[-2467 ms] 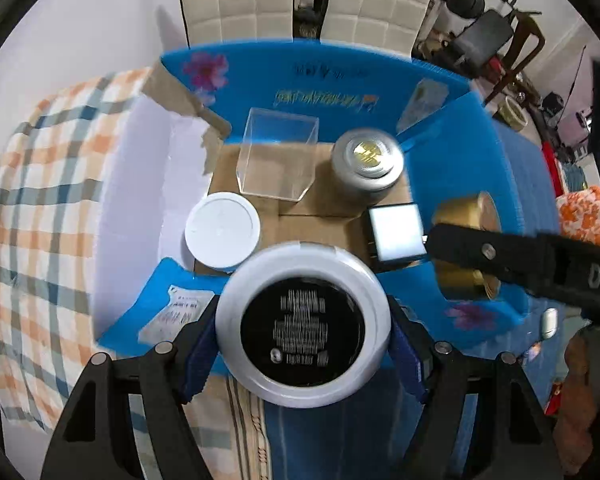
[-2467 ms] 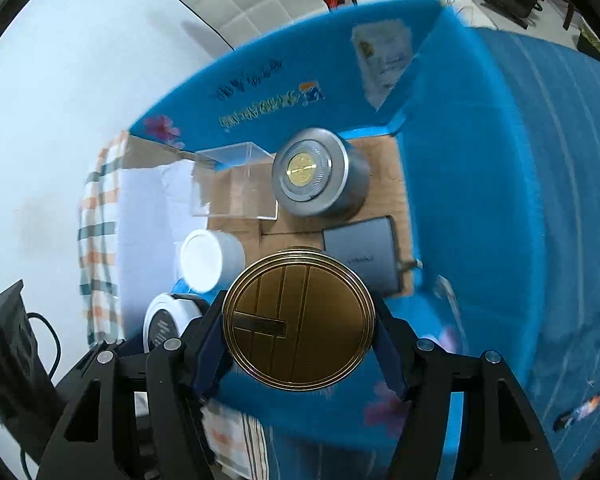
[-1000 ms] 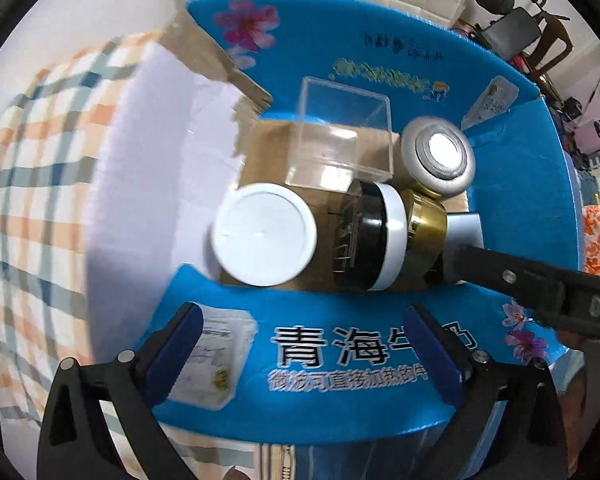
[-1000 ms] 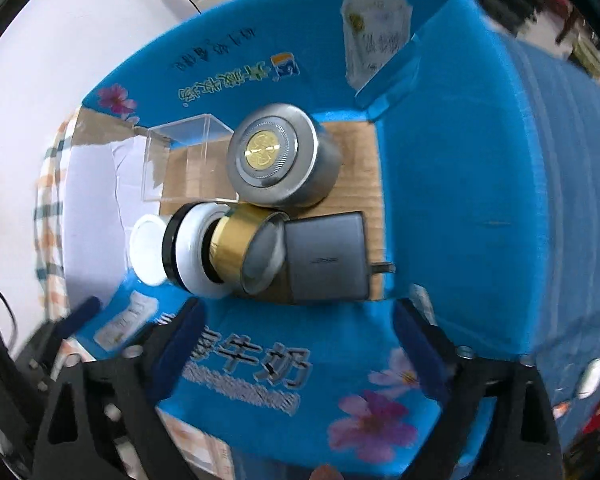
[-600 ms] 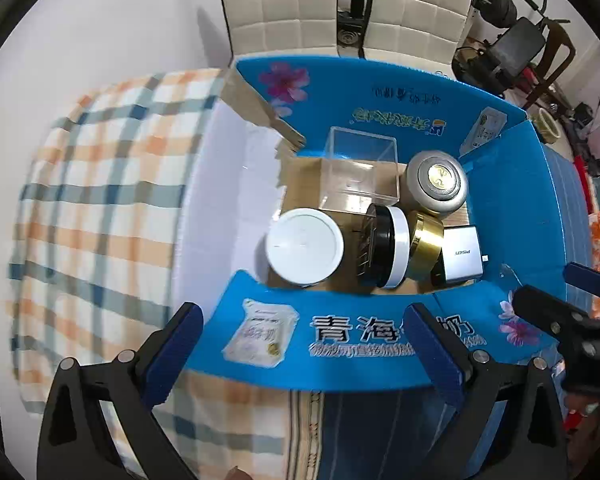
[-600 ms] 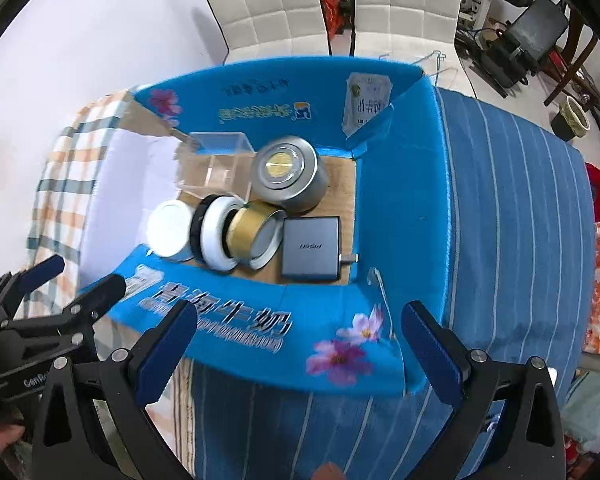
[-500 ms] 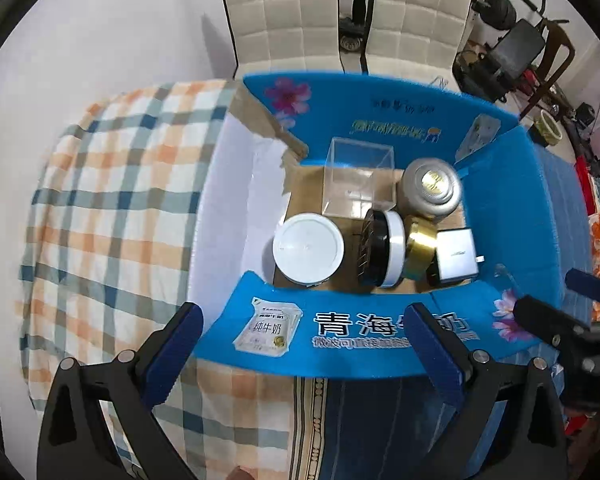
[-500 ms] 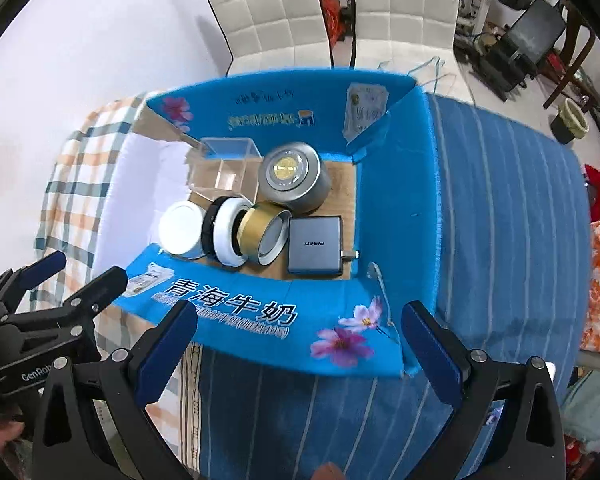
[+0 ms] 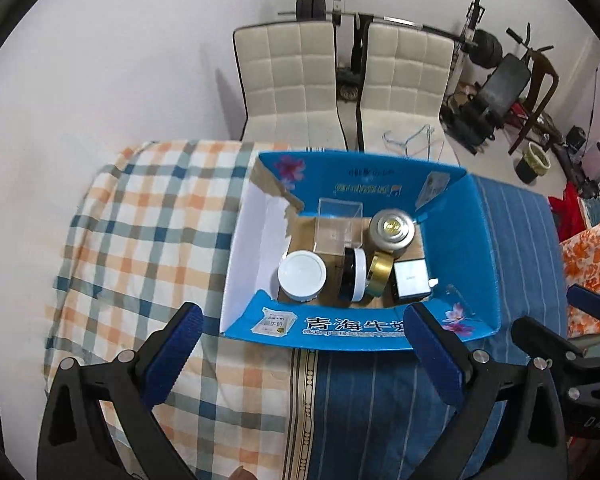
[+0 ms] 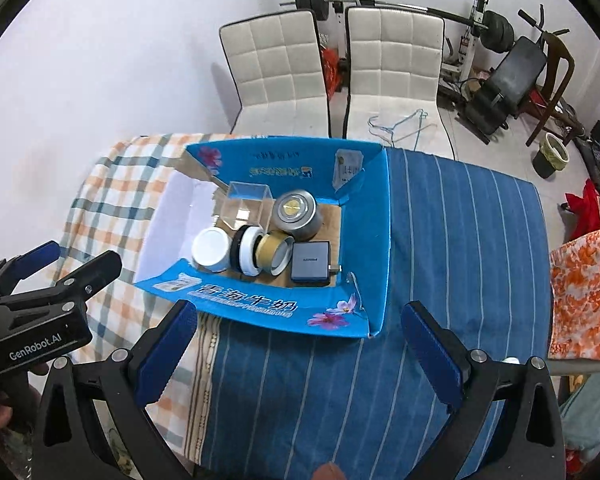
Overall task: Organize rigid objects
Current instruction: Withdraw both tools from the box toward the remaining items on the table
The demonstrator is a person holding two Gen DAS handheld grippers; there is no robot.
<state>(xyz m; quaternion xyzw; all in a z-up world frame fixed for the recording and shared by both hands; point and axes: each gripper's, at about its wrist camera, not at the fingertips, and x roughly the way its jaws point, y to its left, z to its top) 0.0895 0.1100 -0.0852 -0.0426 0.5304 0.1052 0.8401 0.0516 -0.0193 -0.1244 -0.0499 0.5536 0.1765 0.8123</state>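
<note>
An open blue cardboard box (image 9: 456, 240) (image 10: 364, 240) stands on the table. In it are a clear plastic cube (image 9: 337, 230) (image 10: 246, 208), a silver tin (image 9: 392, 229) (image 10: 298, 214), a white-lidded jar (image 9: 302, 276) (image 10: 210, 249), a black-and-white jar on its side (image 9: 354, 274) (image 10: 246, 256), a gold tin on its side (image 9: 378, 278) (image 10: 274, 258) and a grey charger (image 9: 411, 286) (image 10: 311, 267). My left gripper (image 9: 300, 356) (image 10: 50, 260) is open and empty, raised before the box. My right gripper (image 10: 300, 352) (image 9: 560, 320) is open and empty, raised likewise.
The table has a plaid cloth (image 9: 148, 232) on the left and a blue striped cloth (image 10: 460, 260) on the right. Two white chairs (image 9: 292, 80) (image 10: 392, 64) stand behind it. Gym gear (image 10: 512, 76) and a bin (image 9: 534, 162) are at the back right.
Both grippers let go of their tins into the box, then pulled up and back. The black-and-white jar and gold tin now lie on their sides in the box.
</note>
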